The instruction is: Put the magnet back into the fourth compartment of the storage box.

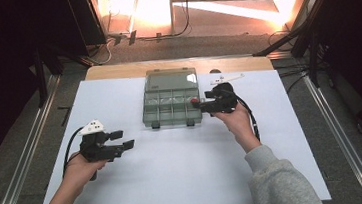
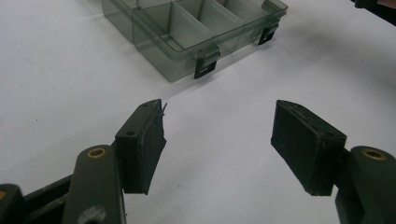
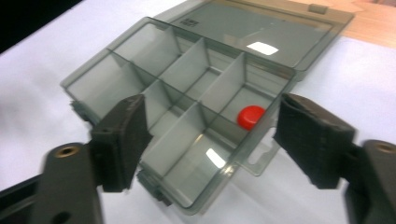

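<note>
A clear grey compartment box (image 1: 156, 115) lies on the white table top with its lid (image 1: 171, 79) folded back flat. A small red round piece (image 1: 195, 101) rests in a compartment at the box's right end, and it is also in the right gripper view (image 3: 250, 116). My right gripper (image 1: 200, 105) hovers at that end, open, its jaws straddling the box's near corner (image 3: 236, 161) without touching the red piece. My left gripper (image 1: 124, 139) is held at the table's left, open and empty (image 2: 219, 140), pointing toward the box (image 2: 154, 39).
The white sheet (image 1: 175, 168) covers most of the table, and a wooden strip (image 1: 115, 70) shows along its far edge. Metal rails (image 1: 19, 168) run along the floor on both sides. Cables lie on the floor beyond the table.
</note>
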### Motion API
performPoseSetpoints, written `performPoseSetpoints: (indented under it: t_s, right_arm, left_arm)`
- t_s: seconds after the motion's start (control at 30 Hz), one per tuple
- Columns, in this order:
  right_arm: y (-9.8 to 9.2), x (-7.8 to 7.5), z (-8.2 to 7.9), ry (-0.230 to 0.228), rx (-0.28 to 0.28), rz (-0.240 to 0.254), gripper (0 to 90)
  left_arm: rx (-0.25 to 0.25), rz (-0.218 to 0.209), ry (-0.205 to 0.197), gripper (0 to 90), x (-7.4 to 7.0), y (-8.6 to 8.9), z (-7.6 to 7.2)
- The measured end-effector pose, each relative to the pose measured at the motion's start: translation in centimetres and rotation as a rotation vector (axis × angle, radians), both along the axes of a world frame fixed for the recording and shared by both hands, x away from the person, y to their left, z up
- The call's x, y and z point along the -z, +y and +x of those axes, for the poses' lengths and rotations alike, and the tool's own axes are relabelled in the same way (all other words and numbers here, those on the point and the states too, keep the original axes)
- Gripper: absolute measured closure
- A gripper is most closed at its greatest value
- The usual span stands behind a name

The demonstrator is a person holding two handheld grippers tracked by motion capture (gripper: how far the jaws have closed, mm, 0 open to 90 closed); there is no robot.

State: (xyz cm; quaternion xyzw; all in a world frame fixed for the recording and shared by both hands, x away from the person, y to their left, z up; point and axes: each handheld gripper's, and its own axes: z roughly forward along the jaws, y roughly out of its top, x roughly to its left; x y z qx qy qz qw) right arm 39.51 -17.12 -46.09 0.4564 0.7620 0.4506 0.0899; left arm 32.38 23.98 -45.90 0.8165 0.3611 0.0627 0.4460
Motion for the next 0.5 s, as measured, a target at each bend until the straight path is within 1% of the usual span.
performPoseSetpoints:
  t_s: [0.07,0.23,0.3,0.43,0.5]
  right_arm:
    - [-0.13,0.07,-0.11,0.003,-0.001,0.017,21.8]
    - [-0.29,0.3,-0.27,0.003,0.016,-0.01,16.5]
    - [-0.39,0.43,-0.35,0.008,0.014,-0.007,16.5]
    - [-0.49,0.63,-0.5,0.008,0.02,-0.011,15.4]
    - [-0.53,0.67,-0.51,0.001,0.02,-0.009,14.7]
  left_arm:
    - [0.001,-0.001,-0.001,34.3,-0.07,-0.09,0.18]
    - [0.008,0.003,-0.002,34.3,-0.26,-0.39,0.62]
    - [0.011,-0.001,-0.005,34.3,-0.39,-0.56,0.73]
    - [0.018,0.007,-0.002,34.4,-0.52,-0.8,0.93]
    - [0.017,0.007,0.0,34.4,-0.51,-0.78,1.0]
